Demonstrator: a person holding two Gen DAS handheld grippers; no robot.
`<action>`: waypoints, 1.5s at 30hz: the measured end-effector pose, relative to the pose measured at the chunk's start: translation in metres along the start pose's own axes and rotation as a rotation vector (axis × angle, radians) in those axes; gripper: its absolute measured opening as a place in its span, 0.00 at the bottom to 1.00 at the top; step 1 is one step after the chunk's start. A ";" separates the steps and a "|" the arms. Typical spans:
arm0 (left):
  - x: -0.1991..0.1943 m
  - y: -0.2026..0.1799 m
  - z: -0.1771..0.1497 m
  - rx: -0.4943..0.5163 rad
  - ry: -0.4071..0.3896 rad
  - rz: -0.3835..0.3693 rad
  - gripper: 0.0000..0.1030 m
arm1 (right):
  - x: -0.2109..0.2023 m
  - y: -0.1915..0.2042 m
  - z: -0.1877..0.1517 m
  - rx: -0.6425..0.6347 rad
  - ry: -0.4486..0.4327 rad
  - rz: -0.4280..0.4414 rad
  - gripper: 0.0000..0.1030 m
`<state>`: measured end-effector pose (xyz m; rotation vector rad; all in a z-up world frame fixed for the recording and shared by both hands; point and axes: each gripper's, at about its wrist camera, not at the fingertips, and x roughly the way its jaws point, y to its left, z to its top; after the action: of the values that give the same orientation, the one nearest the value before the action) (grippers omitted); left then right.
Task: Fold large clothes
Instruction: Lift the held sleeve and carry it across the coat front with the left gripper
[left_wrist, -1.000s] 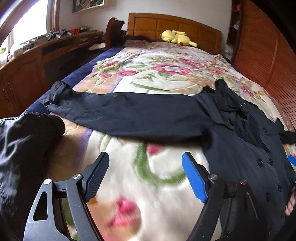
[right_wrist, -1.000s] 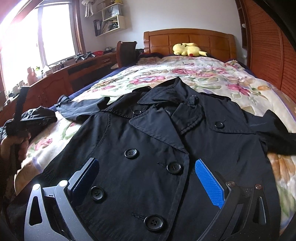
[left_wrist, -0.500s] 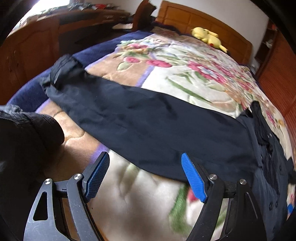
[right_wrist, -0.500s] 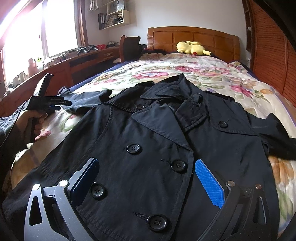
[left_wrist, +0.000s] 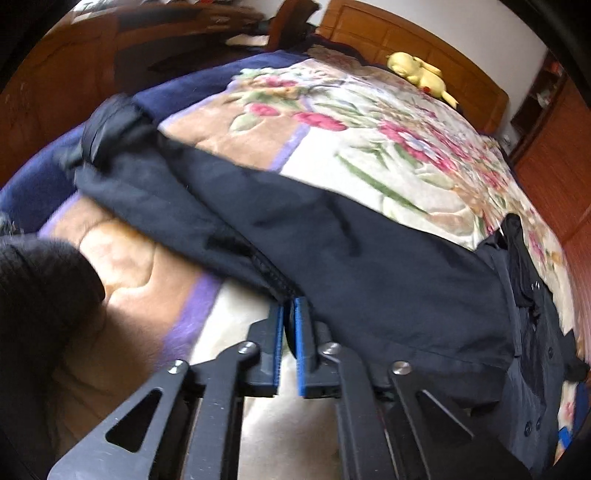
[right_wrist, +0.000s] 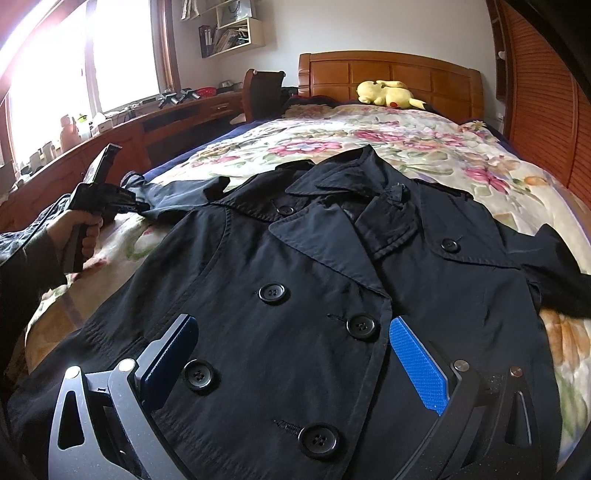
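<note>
Two grippers work a black double-breasted coat (right_wrist: 295, 295) spread face-up on a floral bedspread (right_wrist: 406, 140), its buttons fastened and collar toward the headboard. The left gripper (left_wrist: 289, 314) has its blue pads drawn together on the near hem of the coat's outstretched sleeve (left_wrist: 295, 229), pinching the fabric edge just ahead of its fingertips. From that claw the sleeve's long axis runs crosswise, its cuff (left_wrist: 107, 125) away to the claw's left near the bed's edge and the shoulder off to its right, where the coat's body begins. The right gripper (right_wrist: 291, 354) hovers over the coat's front with jaws wide apart, buttons showing between them, pads pressing on nothing. The left hand is plainly the nearer to this sleeve, so folding it in across the chest looks like the next step, a carry toward the right gripper. Only the right wrist view shows the person's hand (right_wrist: 77, 232) holding the left tool and the coat's far sleeve (right_wrist: 561, 273); only the left view shows the pinch itself and the cuff's bunched end.
</note>
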<state>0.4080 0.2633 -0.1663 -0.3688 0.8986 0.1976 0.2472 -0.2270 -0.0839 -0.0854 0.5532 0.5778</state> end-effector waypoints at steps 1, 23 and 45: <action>-0.006 -0.007 0.001 0.029 -0.016 0.016 0.04 | -0.001 0.000 0.000 0.000 -0.002 0.000 1.00; -0.161 -0.189 -0.076 0.475 -0.096 -0.161 0.12 | -0.029 -0.005 -0.001 0.005 -0.078 -0.004 1.00; -0.099 -0.077 -0.056 0.283 -0.068 -0.011 0.75 | -0.018 -0.002 -0.002 -0.019 -0.028 -0.002 1.00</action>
<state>0.3316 0.1688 -0.1022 -0.1038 0.8433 0.0705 0.2350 -0.2382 -0.0763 -0.0957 0.5206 0.5813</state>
